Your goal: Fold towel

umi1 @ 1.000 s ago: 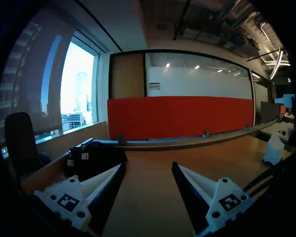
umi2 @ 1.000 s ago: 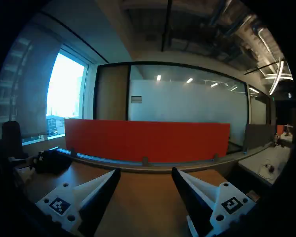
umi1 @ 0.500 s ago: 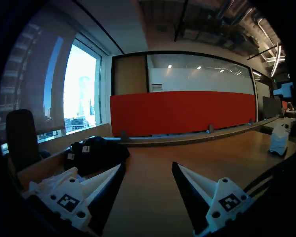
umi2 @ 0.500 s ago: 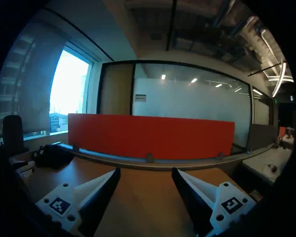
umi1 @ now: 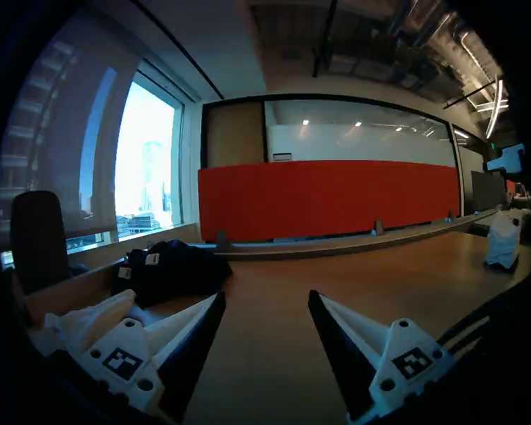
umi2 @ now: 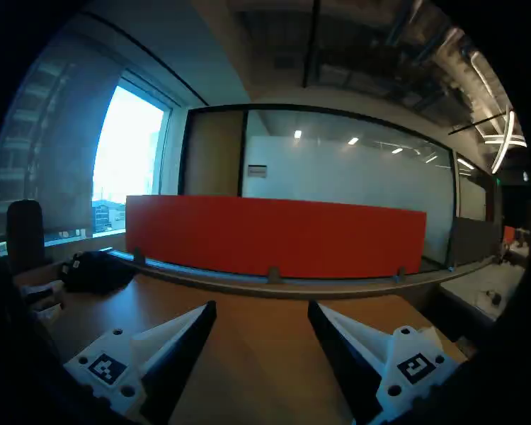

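In the left gripper view, a pale crumpled cloth (umi1: 88, 322), perhaps the towel, lies at the table's left edge, partly behind my left finger. My left gripper (umi1: 265, 294) is open over bare wooden tabletop (umi1: 280, 340), with nothing between its fingers. In the right gripper view, my right gripper (umi2: 260, 304) is also open above the tabletop (umi2: 258, 354) and holds nothing. Small pale shapes (umi2: 42, 294) sit far left, too small to tell apart.
A black bag (umi1: 170, 273) rests at the table's back left, also seen as a black bag (umi2: 95, 271). A red partition (umi1: 329, 198) runs along the far edge. A white object (umi1: 503, 241) stands at the right. A dark chair (umi1: 39, 241) is at the left.
Both cameras have shifted a little, so the scene sits differently. In the left gripper view the pale cloth has come into sight at lower left. Both grippers stay open.
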The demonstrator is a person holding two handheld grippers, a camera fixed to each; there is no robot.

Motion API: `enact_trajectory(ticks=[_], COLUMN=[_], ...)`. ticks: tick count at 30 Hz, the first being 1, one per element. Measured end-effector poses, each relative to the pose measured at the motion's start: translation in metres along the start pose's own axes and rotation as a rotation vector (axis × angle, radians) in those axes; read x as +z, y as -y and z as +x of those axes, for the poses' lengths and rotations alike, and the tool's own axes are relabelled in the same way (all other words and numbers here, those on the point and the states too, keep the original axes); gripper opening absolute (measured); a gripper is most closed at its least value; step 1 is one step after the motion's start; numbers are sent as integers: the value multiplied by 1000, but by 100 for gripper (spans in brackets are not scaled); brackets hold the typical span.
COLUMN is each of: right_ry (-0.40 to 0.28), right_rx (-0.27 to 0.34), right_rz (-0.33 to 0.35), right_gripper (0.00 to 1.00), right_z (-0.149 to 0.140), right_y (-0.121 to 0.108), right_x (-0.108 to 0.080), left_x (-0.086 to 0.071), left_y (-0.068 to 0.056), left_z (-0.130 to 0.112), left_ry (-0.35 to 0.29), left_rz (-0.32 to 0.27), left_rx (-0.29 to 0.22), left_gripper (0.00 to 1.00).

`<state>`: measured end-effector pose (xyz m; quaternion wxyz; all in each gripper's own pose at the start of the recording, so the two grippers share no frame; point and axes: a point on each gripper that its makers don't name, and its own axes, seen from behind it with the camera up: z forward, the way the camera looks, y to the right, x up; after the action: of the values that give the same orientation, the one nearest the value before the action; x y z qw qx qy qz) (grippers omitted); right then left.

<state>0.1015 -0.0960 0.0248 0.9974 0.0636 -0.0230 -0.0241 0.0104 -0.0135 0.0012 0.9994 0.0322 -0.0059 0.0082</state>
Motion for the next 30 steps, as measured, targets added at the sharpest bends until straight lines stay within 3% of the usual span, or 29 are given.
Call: enact_trajectory(ticks=[14,30], right_ry=[2,5], right_rx=[-2,1], right_rz=[8,1], right_gripper=[100,100], right_z=[-2,-5], right_y=[0,-9], right_x=[2,3], left_x=[0,-1], left_y=[3,1], left_z=[-5,-5], left_ry=[-16,-18], left_rz=[10,-8], left_rx=[-45,-47], left_gripper=[86,86])
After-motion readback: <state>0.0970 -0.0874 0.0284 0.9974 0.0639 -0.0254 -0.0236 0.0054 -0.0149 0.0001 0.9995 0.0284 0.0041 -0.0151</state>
